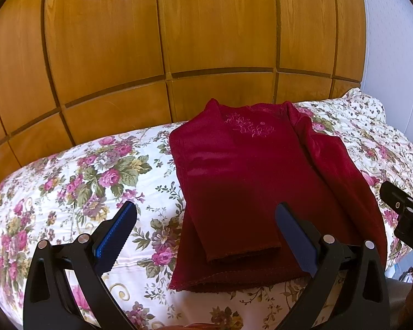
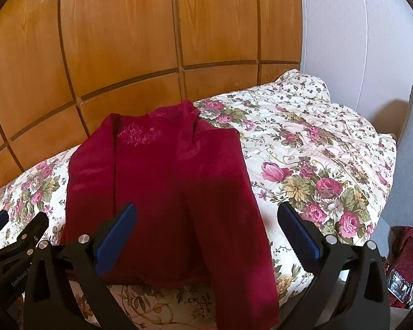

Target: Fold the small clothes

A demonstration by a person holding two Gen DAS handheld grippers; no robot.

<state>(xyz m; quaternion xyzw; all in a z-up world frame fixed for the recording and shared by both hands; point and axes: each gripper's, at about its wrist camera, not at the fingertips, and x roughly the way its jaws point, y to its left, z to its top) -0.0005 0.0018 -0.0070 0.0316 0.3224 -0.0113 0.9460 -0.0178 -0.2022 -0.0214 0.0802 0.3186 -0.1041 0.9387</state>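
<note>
Red top [image 2: 162, 192] lay lengthwise away from both wide-open, empty grippers, its unfolded sleeve [image 2: 234, 206] running ahead of the right gripper [image 2: 206, 236], the nearer one.

Top: dark red top [image 2: 162, 181] lies flat on the floral bedspread [image 2: 316, 148], one sleeve folded across its front.
Right gripper: right gripper [image 2: 206, 236] hovers over the top's hem, blue fingers spread wide.
Left gripper: left gripper [image 2: 11, 236] beside the top's left edge.
</note>
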